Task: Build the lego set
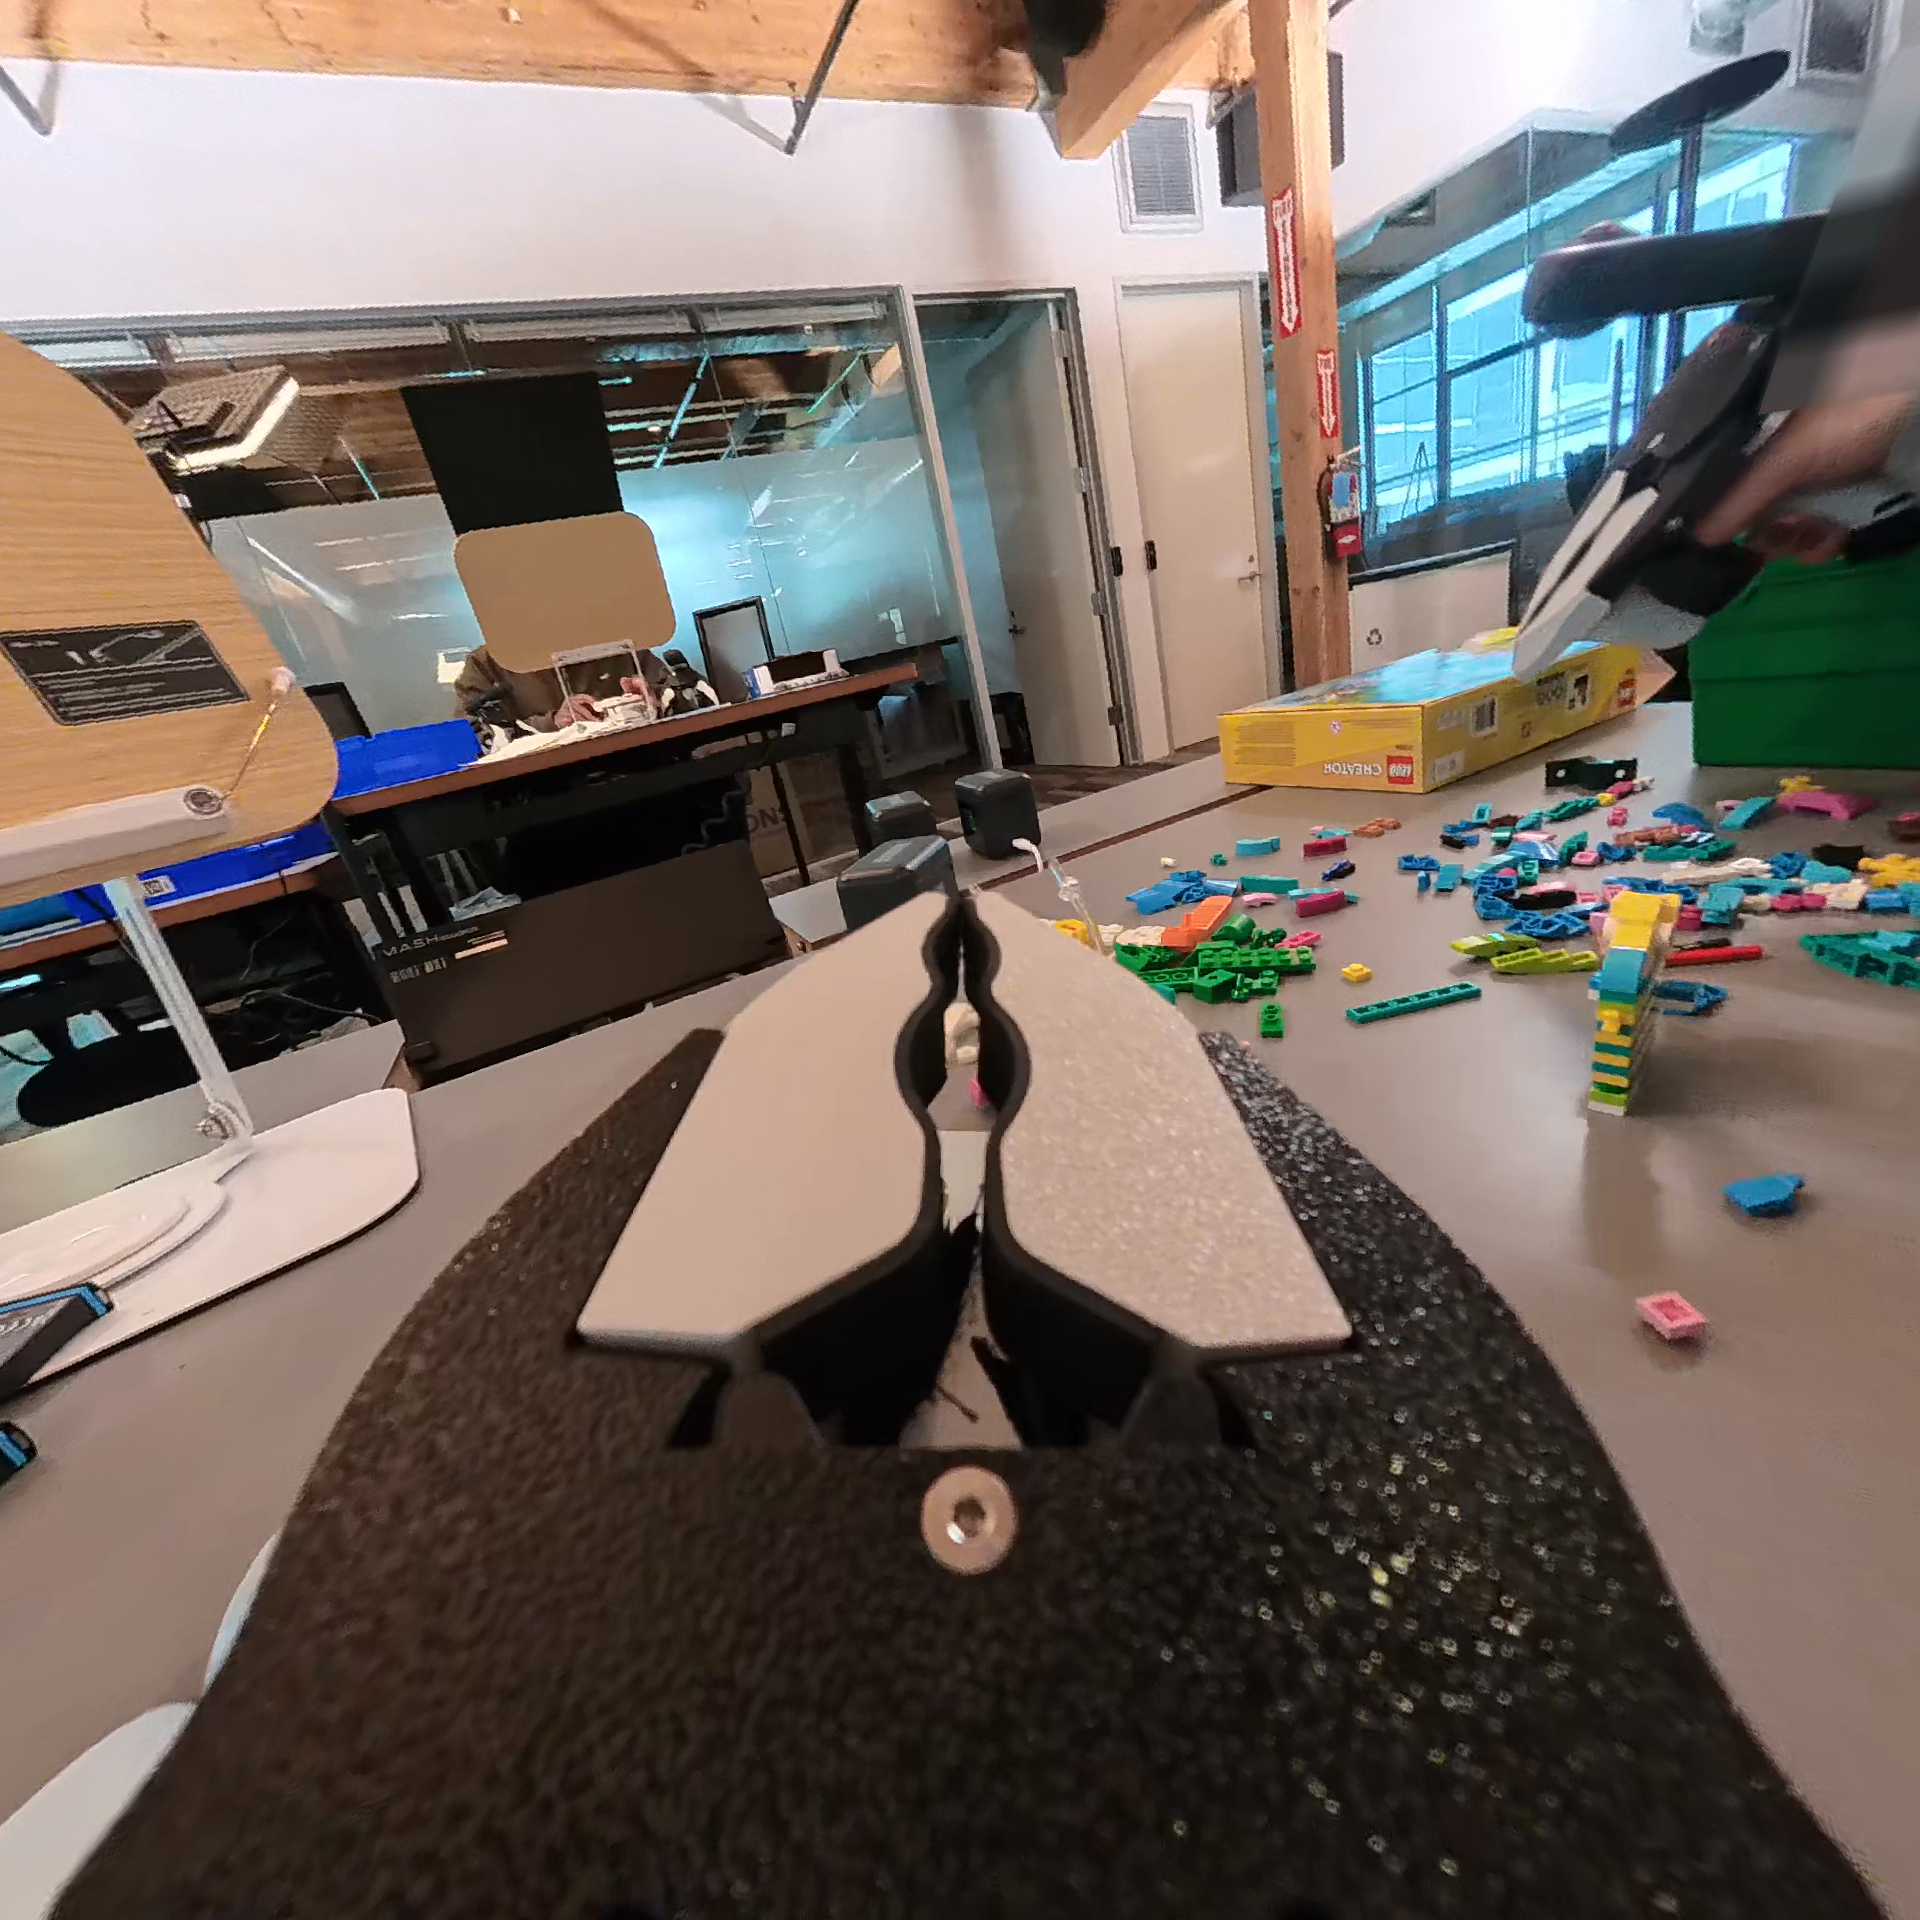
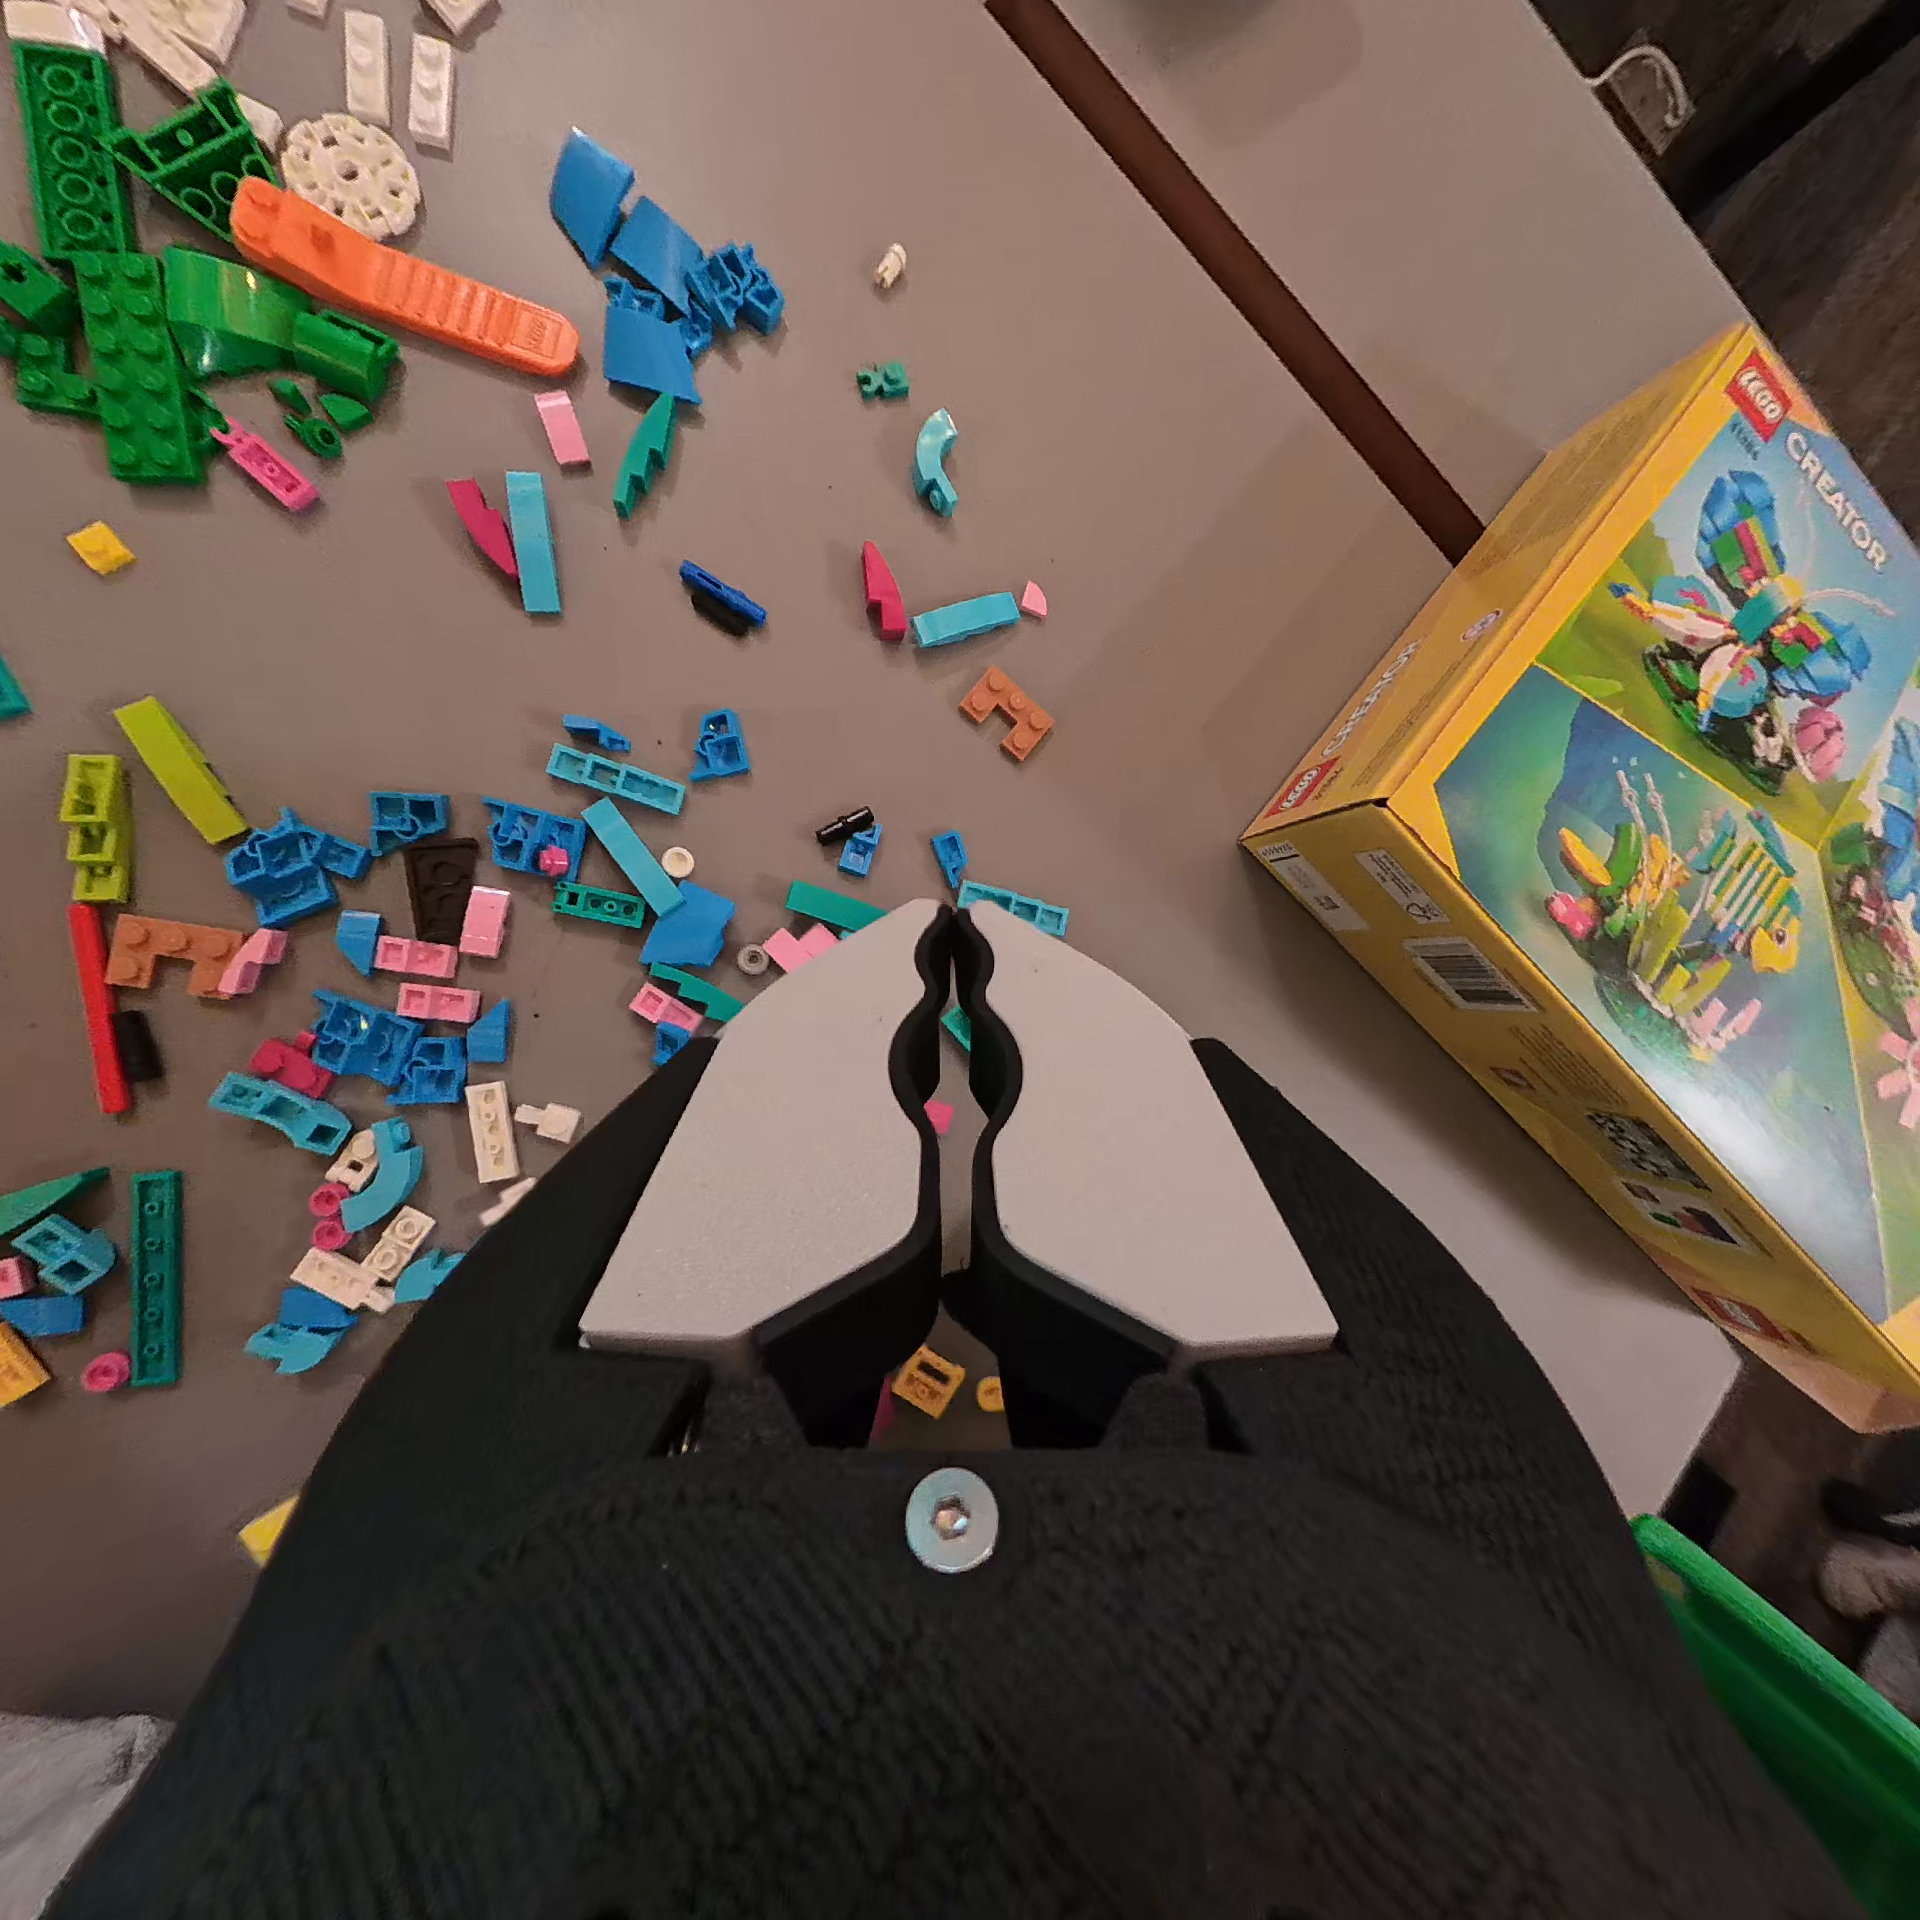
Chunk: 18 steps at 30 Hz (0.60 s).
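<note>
My left gripper (image 1: 962, 914) is shut and empty, held low over the grey table (image 1: 1455, 1299). A small striped build of yellow, teal and white bricks (image 1: 1623, 1013) stands to its right. Loose bricks (image 1: 1662, 873) in blue, teal, pink and green lie scattered beyond. My right gripper (image 2: 952, 916) is shut and empty, raised above the loose bricks (image 2: 416, 935) and pointing down at them. It also shows in the left wrist view (image 1: 1558, 613), high at the right, held by a hand.
The yellow set box (image 2: 1621, 904) lies at the table's right edge, also seen far right in the left wrist view (image 1: 1434, 727). An orange brick separator (image 2: 405, 286) lies among green plates (image 2: 125, 343). A green bin (image 1: 1808, 665) stands far right. A white stand base (image 1: 312, 1174) sits left. Left tips to right tips: about 40 cm. My right tips are roughly 20 cm from the orange brick separator (image 2: 405, 286).
</note>
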Available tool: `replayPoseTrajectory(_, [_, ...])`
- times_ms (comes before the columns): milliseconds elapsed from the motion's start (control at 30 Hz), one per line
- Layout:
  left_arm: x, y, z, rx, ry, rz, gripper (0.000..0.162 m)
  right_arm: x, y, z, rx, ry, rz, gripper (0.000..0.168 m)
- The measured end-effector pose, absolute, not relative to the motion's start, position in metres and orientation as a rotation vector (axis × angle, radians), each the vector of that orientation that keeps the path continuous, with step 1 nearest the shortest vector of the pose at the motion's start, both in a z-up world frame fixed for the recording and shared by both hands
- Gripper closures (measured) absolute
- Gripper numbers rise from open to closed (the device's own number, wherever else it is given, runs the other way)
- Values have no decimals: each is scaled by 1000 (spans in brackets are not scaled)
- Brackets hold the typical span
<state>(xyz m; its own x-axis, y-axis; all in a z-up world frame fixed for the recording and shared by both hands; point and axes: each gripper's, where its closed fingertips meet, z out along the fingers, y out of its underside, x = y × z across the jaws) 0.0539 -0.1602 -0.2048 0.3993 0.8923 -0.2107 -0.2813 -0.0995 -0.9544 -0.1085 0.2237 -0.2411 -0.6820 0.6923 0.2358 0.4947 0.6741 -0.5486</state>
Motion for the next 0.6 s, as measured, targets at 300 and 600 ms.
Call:
replayPoseTrajectory(300, [55,-174,-198,-1208,-673,1094,161,-108,208,-257,-852,-2552,501,168])
replayPoseTrajectory(600, [37,-173,-183,-1269,-765,1254,155,-116,210,-274,-817,-2562,351,168])
